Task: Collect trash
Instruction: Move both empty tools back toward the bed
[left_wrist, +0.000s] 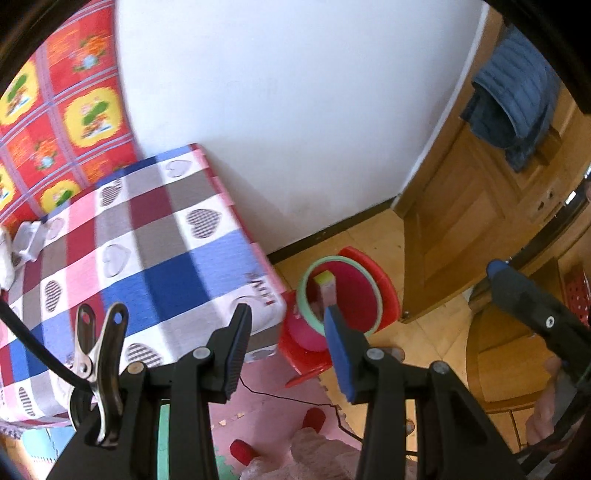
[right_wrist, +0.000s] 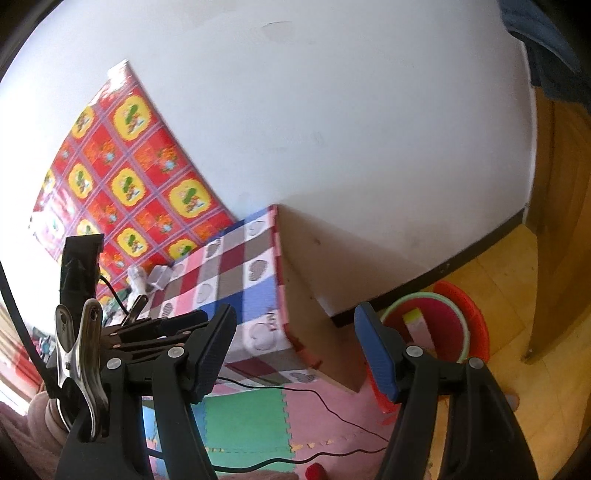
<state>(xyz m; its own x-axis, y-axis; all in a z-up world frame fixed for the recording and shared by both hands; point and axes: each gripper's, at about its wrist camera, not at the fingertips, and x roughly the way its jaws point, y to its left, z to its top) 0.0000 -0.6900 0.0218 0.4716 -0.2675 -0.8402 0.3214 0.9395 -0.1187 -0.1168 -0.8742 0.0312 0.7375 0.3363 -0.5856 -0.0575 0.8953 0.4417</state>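
My left gripper (left_wrist: 288, 354) hangs open above the floor beside the table, with nothing between its pads. My right gripper (right_wrist: 295, 354) is open wider and also holds nothing. A red bin (left_wrist: 384, 284) with a green rim stands on the floor at the table's corner, and a yellow-and-pink carton (left_wrist: 327, 288) stands in it. The same bin (right_wrist: 476, 321) and carton (right_wrist: 415, 321) appear past my right gripper's blue finger. White crumpled trash (left_wrist: 27, 240) lies at the far end of the checked tablecloth (left_wrist: 147, 240); the right wrist view shows that trash (right_wrist: 157, 277) too.
A wooden door (left_wrist: 461, 229) with a blue jacket (left_wrist: 517, 103) hung on it stands open to the right. Foam mats (right_wrist: 243, 424) cover the floor, and a thin black cable (right_wrist: 332, 406) runs across them. Small red objects (left_wrist: 314, 419) lie on the mat near a person's pink fuzzy clothing (left_wrist: 314, 454).
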